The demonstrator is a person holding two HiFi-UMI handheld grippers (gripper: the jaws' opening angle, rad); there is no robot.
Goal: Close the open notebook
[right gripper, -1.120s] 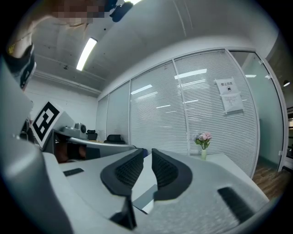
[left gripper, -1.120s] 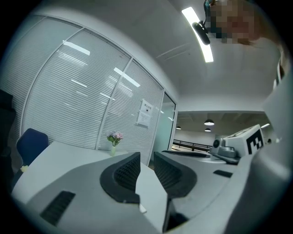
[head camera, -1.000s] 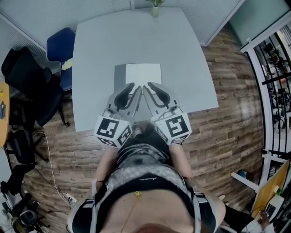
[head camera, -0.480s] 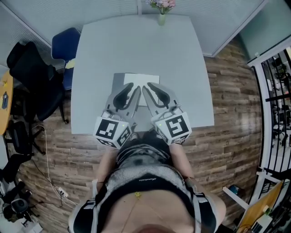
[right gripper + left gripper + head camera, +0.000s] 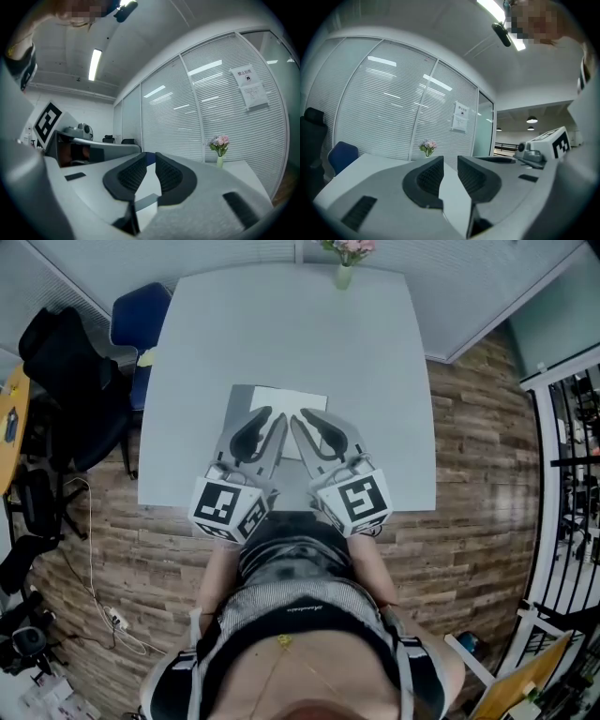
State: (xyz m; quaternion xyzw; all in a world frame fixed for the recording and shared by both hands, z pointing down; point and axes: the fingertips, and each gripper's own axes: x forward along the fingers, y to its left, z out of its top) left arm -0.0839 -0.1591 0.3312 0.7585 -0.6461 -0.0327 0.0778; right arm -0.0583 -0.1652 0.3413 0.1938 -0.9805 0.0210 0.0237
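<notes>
The open notebook (image 5: 298,400) lies flat on the grey table (image 5: 375,381), near its front edge, with a grey leaf on the left and a white page on the right. Both grippers hover side by side over the near part of it and hide that part. The left gripper (image 5: 266,424) (image 5: 450,165) points level toward the far end of the table, and its jaws stand a little apart with nothing between them. Just as empty, the right gripper (image 5: 305,424) (image 5: 151,161) has a narrow gap between its jaws. Neither gripper view shows the notebook clearly.
A small vase of flowers (image 5: 346,268) (image 5: 427,148) (image 5: 219,149) stands at the far edge of the table. A blue chair (image 5: 141,320) and a black chair (image 5: 61,362) stand at the left side. Glass walls with blinds close off the far side.
Both grippers have moved forward over the table and now cover more of the notebook. Their jaws look the same as before.
</notes>
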